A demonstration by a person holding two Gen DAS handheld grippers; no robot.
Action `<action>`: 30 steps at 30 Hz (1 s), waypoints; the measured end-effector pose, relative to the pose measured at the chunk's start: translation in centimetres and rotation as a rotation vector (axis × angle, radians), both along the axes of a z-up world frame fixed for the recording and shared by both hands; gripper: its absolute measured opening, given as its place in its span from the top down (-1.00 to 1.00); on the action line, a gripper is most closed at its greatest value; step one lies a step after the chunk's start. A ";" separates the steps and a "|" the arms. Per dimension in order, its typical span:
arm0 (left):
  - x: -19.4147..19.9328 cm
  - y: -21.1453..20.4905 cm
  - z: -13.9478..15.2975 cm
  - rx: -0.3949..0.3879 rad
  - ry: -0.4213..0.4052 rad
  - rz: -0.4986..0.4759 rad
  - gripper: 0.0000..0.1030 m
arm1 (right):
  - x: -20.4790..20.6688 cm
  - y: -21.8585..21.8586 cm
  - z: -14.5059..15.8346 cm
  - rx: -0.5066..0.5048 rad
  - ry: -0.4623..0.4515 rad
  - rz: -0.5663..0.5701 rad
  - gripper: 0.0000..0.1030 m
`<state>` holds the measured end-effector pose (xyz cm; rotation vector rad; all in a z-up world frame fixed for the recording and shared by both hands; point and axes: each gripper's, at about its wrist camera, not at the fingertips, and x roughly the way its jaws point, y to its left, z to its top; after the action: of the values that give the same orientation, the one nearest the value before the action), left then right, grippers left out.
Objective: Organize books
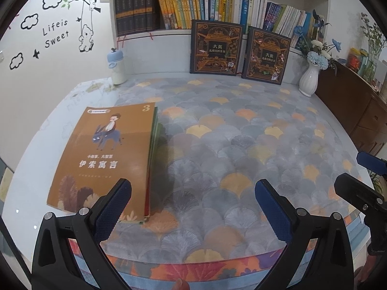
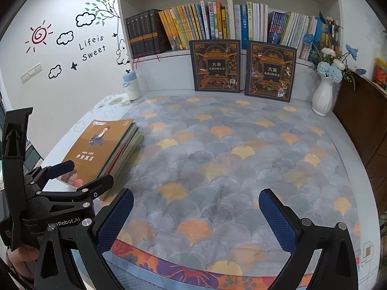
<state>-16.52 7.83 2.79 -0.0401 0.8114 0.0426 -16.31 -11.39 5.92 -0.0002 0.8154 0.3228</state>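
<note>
only right view shows the red sun decal (image 2: 38, 35).

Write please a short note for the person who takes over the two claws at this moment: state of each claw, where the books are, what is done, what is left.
Left claw: open, holds nothing, low over the near table edge beside the stack.
Right claw: open, holds nothing, over the patterned grey and orange tablecloth.
Flat stack of thin books with an orange donkey-rider cover on top: lies on the left part of the table.
Two dark ornate hardcover books: stand leaning against the white bookshelf at the back.
Done: loose books seem gathered into one stack.
Left: probably to move the stack to its place; no claw touches it.
</note>
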 end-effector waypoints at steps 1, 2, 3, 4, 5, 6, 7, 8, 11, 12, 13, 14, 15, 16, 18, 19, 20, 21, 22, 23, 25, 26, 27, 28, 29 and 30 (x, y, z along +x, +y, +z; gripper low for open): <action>0.0 -0.1 0.1 -0.002 -0.003 -0.003 -0.98 | 0.1 -0.1 -0.1 0.000 0.001 -0.003 -1.00; 0.0 -0.2 0.1 -0.004 -0.007 -0.006 -0.98 | 0.1 -0.2 -0.1 -0.001 0.002 -0.007 -1.00; 0.0 -0.2 0.2 -0.005 -0.009 -0.009 -0.98 | 0.1 -0.3 -0.1 0.000 0.003 -0.011 -1.00; 0.1 -0.3 0.2 -0.005 -0.010 -0.011 -0.98 | 0.2 -0.3 -0.1 0.001 0.003 -0.014 -1.00; 0.1 -0.3 0.2 -0.003 -0.009 -0.012 -0.98 | 0.2 -0.4 -0.1 0.004 0.003 -0.015 -1.00; 0.2 -0.4 0.2 -0.002 -0.008 -0.013 -0.98 | 0.2 -0.4 -0.1 0.005 0.004 -0.015 -1.00; 0.2 -0.4 0.1 -0.002 -0.006 -0.014 -0.98 | 0.2 -0.4 -0.2 0.006 0.005 -0.013 -1.00; 0.3 -0.4 0.1 -0.004 -0.004 -0.015 -0.98 | 0.1 -0.4 -0.2 0.005 0.006 -0.013 -1.00; 0.3 -0.5 0.0 -0.008 -0.001 -0.018 -0.98 | 0.1 -0.4 -0.2 0.003 0.007 -0.012 -1.00; 0.3 -0.5 0.0 -0.007 -0.001 -0.019 -0.98 | 0.1 -0.4 -0.3 0.004 0.007 -0.012 -1.00; 0.3 -0.5 0.0 -0.006 -0.001 -0.020 -0.98 | 0.1 -0.3 -0.3 0.004 0.006 -0.012 -1.00; 0.4 -0.5 0.0 -0.004 -0.001 -0.021 -0.98 | 0.1 -0.3 -0.3 0.004 0.007 -0.012 -1.00; 0.4 -0.5 0.0 -0.004 -0.002 -0.020 -0.98 | 0.1 -0.3 -0.3 0.004 0.008 -0.011 -1.00; 0.4 -0.5 0.0 -0.003 -0.001 -0.022 -0.98 | 0.1 -0.3 -0.3 0.004 0.008 -0.011 -1.00; 0.4 -0.5 0.0 0.000 -0.001 -0.026 -0.98 | 0.1 -0.3 -0.4 0.004 0.011 -0.010 -1.00; 0.3 -0.6 0.1 0.011 -0.003 -0.027 -0.98 | 0.1 -0.2 -0.4 0.004 0.013 -0.008 -1.00; 0.3 -0.8 0.1 0.019 -0.004 -0.024 -0.98 | 0.1 -0.2 -0.5 0.001 0.017 -0.005 -1.00; 0.2 -0.9 0.1 0.025 -0.006 -0.022 -0.98 | 0.1 -0.2 -0.5 -0.001 0.018 -0.002 -1.00; 0.2 -0.9 0.1 0.027 -0.006 -0.022 -0.98 | 0.2 -0.1 -0.5 -0.002 0.018 -0.001 -1.00; 0.2 -0.9 0.1 0.020 -0.006 -0.024 -0.98 | 0.1 -0.1 -0.5 -0.001 0.018 0.000 -1.00; 0.2 -0.9 0.1 0.012 -0.007 -0.026 -0.98 | 0.1 0.0 -0.5 0.003 0.016 0.003 -1.00; 0.2 -0.9 0.1 0.012 -0.007 -0.025 -0.98 | 0.0 0.0 -0.5 0.002 0.015 0.003 -1.00; 0.2 -0.8 0.1 0.013 -0.008 -0.026 -0.98 | 0.0 0.0 -0.5 0.002 0.014 0.002 -1.00; 0.2 -0.8 0.1 0.016 -0.008 -0.024 -0.98 | -0.1 0.0 -0.4 0.003 0.014 0.001 -1.00; 0.2 -0.8 0.1 0.017 -0.007 -0.026 -0.98 | 0.0 0.0 -0.5 0.005 0.014 0.001 -1.00; 0.3 -0.8 0.0 0.022 -0.006 -0.028 -0.98 | 0.0 -0.1 -0.5 0.006 0.016 0.001 -1.00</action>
<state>-16.23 7.02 2.80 -0.0080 0.8053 0.0251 -16.28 -11.46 5.45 0.0074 0.8300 0.3261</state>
